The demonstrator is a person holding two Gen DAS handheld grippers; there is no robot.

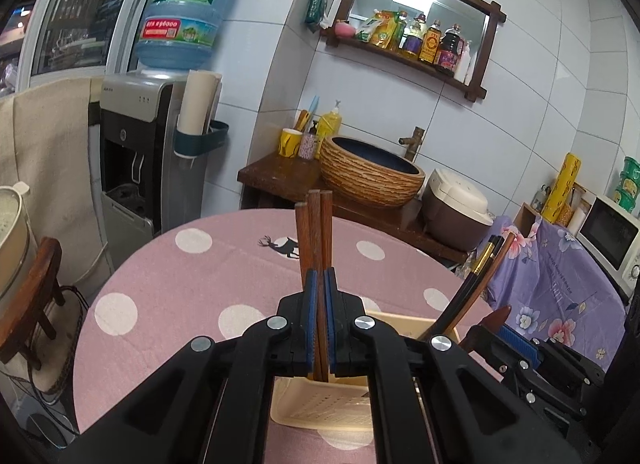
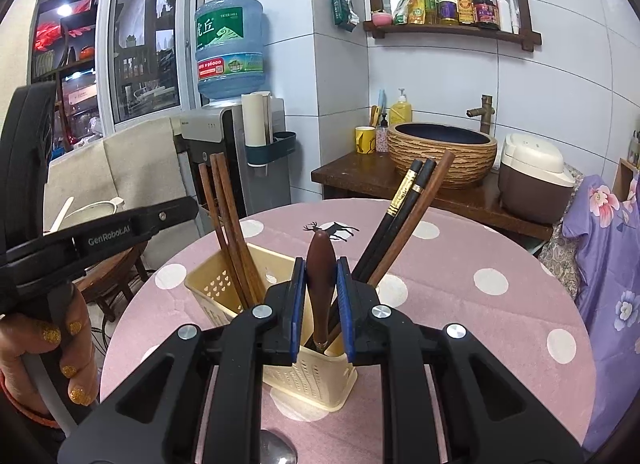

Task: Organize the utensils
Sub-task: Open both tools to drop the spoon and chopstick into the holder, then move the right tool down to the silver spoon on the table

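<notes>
Clamping a bundle of brown wooden chopsticks [image 1: 316,240] between blue pads, left gripper [image 1: 319,288] fully clenched, sticks upright with lower ends inside the cream utensil holder [image 1: 320,412]. Pinching the brown wooden handle [image 2: 321,264] of a utensil, right gripper [image 2: 320,296] narrowly closed around it, handle standing upright over the same cream holder [image 2: 224,284], metal neck reaching down into a compartment; kind of utensil head not visible. Leaning in the holder's right part, two black chopsticks [image 2: 404,204] with gold bands and one brown stick [image 2: 424,200], tilted to the right. Resting under the holder, a round table with pink cloth [image 2: 460,312] with white dots and a deer print. Standing further behind, a wooden counter with woven-look basin [image 2: 442,152], rice cooker [image 2: 532,176], water dispenser [image 1: 140,136] with blue bottle.
</notes>
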